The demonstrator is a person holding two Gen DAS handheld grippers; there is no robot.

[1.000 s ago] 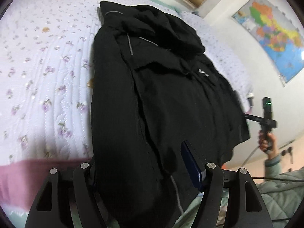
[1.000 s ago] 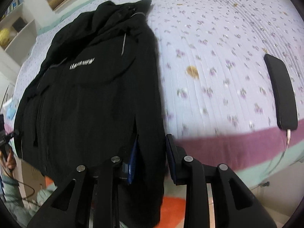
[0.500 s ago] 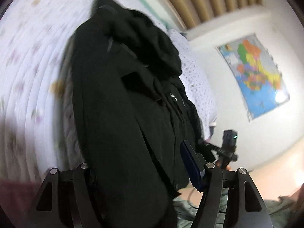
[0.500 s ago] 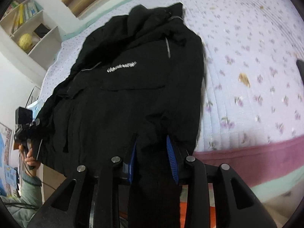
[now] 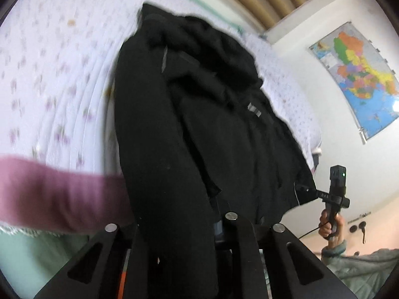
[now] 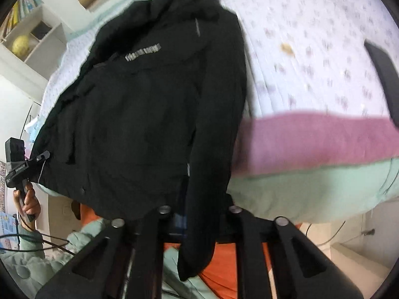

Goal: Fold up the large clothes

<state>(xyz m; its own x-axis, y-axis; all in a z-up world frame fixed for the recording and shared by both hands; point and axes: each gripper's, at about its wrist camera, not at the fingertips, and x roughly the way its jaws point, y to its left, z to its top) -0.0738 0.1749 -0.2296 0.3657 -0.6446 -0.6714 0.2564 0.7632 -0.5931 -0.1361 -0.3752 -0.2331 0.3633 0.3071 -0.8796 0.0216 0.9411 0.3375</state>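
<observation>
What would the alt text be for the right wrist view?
A black jacket hangs off the edge of a floral bed, its hem clamped in the right gripper. At far left, the left gripper holds the opposite hem corner.

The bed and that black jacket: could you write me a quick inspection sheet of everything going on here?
Surface: bed with a floral quilt, a pink band and a green edge.
Job's things: black jacket, hood end on the quilt, hem end lifted off the bed's edge.
Clutter: dark flat object on the quilt, partly cut off by the frame.
Grippers: left gripper and right gripper each shut on the jacket's hem.
Cables: thin cable trailing from the left handle.
Surroundings: wall map, shelf with a yellow ball, orange floor.
</observation>
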